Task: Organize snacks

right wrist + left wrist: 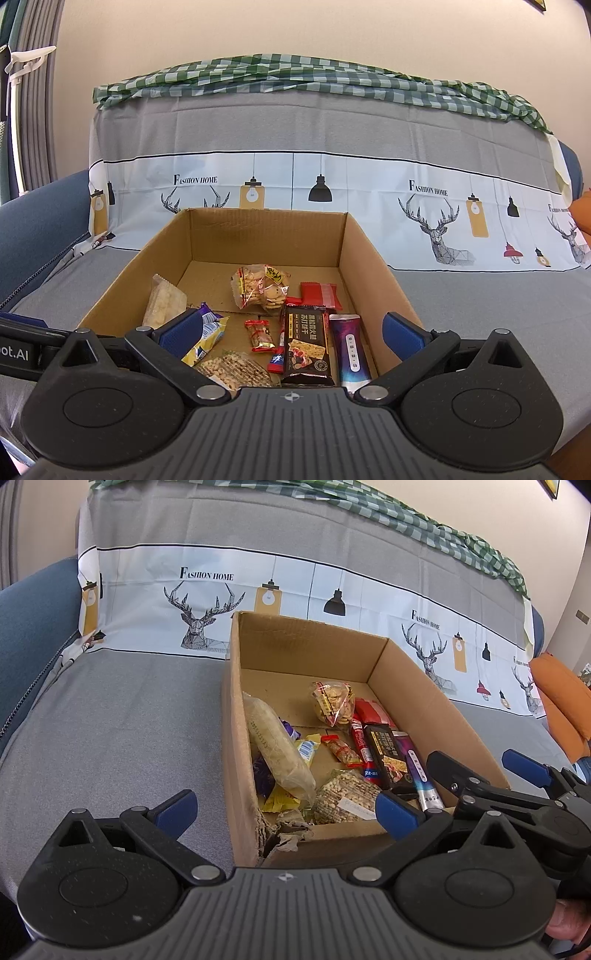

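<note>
An open cardboard box (306,642) (266,232) sits on a grey-covered sofa and holds several snacks. Inside lie a clear bag of small biscuits (332,703) (260,286), a long pale wrapped roll (279,753), a black cracker pack (388,757) (306,343), a purple stick pack (349,349), a red pouch (319,295), a peanut pack (349,801) (234,367) and a small red candy (260,336). My left gripper (286,812) is open at the box's near left corner, holding nothing. My right gripper (291,330) is open above the box's near edge, also holding nothing; it shows in the left wrist view (480,771).
The sofa cover (369,206) has a white band with deer and lamp prints. A green checked cloth (295,81) lies along the backrest. An orange cushion (561,698) rests at the right. The blue armrest (33,627) rises at the left. The box's near left corner (284,834) is torn.
</note>
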Demonstrator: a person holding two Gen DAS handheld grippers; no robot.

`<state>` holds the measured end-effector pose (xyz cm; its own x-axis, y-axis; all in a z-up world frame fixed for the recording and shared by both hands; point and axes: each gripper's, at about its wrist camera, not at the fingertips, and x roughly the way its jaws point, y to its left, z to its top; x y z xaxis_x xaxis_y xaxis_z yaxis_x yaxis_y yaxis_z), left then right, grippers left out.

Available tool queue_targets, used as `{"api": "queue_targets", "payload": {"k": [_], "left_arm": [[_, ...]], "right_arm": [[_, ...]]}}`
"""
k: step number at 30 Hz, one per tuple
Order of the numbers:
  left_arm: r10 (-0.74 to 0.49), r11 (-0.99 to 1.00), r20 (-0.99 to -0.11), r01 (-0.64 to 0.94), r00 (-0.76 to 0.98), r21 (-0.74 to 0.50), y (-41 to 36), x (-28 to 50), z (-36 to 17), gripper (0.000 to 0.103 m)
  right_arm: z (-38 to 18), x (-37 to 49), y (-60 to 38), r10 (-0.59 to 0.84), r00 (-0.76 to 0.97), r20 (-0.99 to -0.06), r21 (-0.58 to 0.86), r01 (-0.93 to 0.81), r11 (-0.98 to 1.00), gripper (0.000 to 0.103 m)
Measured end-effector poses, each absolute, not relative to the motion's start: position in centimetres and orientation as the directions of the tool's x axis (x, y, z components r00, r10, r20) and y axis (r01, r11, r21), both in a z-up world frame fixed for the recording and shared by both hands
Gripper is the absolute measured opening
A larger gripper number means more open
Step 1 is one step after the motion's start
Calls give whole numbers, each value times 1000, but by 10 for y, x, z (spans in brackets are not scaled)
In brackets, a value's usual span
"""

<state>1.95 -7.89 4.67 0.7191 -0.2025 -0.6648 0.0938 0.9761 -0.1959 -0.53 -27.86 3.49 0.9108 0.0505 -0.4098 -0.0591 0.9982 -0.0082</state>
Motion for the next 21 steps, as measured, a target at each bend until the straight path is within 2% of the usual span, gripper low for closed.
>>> {"api": "queue_targets", "payload": {"k": [21], "left_arm": [[-221, 974, -652, 132, 725, -183, -81, 18, 46, 102]], "right_arm": [[35, -4, -281, 54, 910, -411, -2, -61, 998, 102]]}}
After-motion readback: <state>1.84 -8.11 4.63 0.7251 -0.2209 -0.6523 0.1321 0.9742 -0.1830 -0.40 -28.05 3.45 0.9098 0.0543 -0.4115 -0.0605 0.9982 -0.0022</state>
